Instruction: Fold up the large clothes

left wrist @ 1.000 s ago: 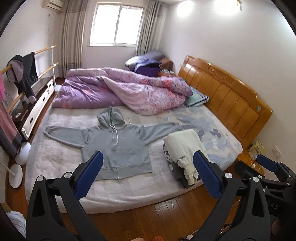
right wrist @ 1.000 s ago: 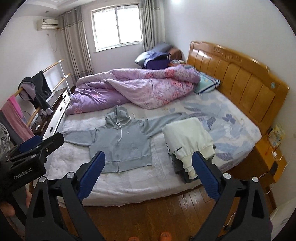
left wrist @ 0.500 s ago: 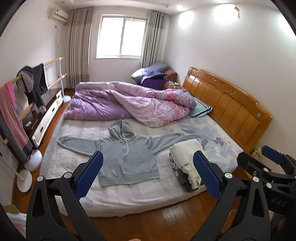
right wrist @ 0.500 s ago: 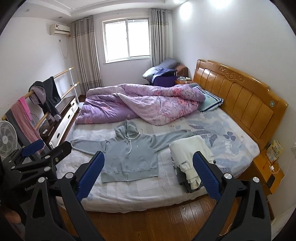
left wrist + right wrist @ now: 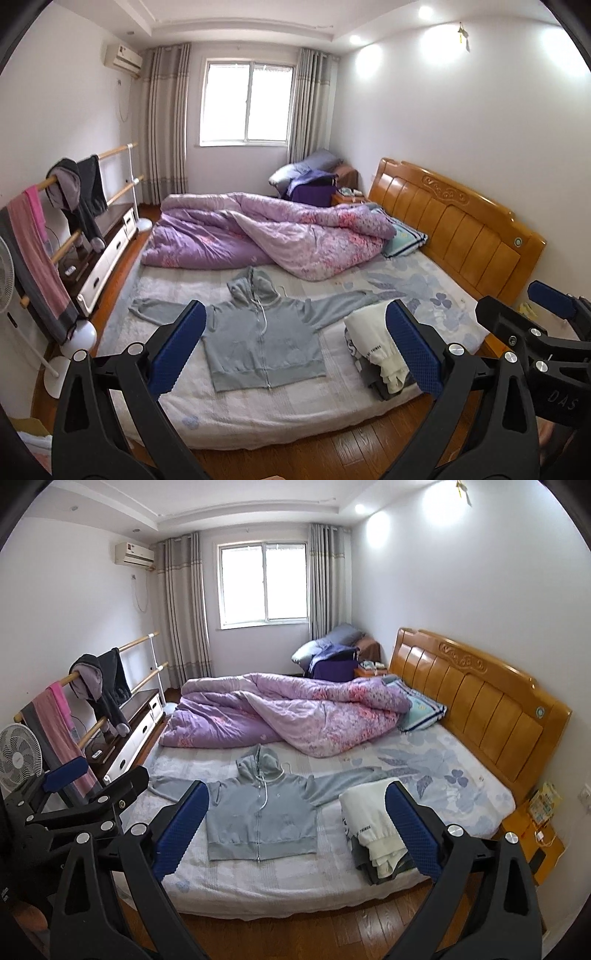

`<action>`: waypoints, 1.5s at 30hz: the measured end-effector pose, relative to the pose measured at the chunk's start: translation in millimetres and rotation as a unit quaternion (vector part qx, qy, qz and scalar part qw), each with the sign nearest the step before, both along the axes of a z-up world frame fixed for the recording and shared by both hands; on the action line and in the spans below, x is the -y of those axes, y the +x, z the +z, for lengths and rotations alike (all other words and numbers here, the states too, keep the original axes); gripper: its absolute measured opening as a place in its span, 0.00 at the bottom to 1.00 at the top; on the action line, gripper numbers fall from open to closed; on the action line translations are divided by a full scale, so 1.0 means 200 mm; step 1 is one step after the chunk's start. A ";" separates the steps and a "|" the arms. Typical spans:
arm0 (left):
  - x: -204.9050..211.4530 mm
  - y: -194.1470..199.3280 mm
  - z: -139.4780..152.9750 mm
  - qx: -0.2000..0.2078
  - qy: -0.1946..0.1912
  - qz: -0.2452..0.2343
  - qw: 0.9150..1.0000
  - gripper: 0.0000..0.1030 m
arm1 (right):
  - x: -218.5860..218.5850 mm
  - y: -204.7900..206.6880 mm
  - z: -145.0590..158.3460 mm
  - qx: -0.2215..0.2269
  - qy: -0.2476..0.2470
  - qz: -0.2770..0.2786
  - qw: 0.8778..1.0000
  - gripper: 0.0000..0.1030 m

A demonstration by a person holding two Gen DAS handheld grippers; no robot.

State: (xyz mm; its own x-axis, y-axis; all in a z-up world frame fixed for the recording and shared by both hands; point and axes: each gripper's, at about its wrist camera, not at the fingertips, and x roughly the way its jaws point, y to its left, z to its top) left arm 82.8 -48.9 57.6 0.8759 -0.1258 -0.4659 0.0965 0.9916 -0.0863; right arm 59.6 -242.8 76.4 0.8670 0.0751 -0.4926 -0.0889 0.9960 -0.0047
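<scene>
Lying flat on the bed [image 5: 258,417], the grey hoodie [image 5: 258,332] sits well beyond both gaping, empty tools.

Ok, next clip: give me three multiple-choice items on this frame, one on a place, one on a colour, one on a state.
1. Where does the pile of folded clothes lie?
A. On the floor
B. On the bed's near edge, on the headboard side of the hoodie
C. On the drying rack

2. What colour is the zip hoodie?
A. Grey-blue
B. Red
C. Black

3. How does the hoodie lie?
A. Folded in half
B. Bunched up
C. Flat, front up, sleeves spread

Answers: 1 B, it rests on the bed beside the hoodie's sleeve. 2 A, pale grey-blue cloth. 3 C, zip and hood show and both sleeves reach outward.
</scene>
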 end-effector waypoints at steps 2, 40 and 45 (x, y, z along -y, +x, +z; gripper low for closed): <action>-0.01 -0.02 0.03 0.007 0.001 0.003 1.000 0.95 | 0.00 -0.01 0.02 0.007 0.001 0.002 1.000 0.90; -0.03 -0.07 0.12 0.022 0.005 0.024 0.999 0.95 | 0.04 -0.04 0.06 0.026 0.003 0.016 1.000 0.90; -0.04 -0.07 0.11 0.018 0.004 0.024 1.000 0.95 | 0.04 -0.04 0.05 0.022 0.002 0.016 1.000 0.90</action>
State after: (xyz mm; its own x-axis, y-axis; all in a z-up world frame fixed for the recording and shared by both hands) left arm 67.8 -41.3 79.4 0.8970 -0.0793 -0.4349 0.0512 0.9958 -0.0760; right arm 52.5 -250.3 86.5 0.8849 0.1052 -0.4537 -0.1203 0.9927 -0.0044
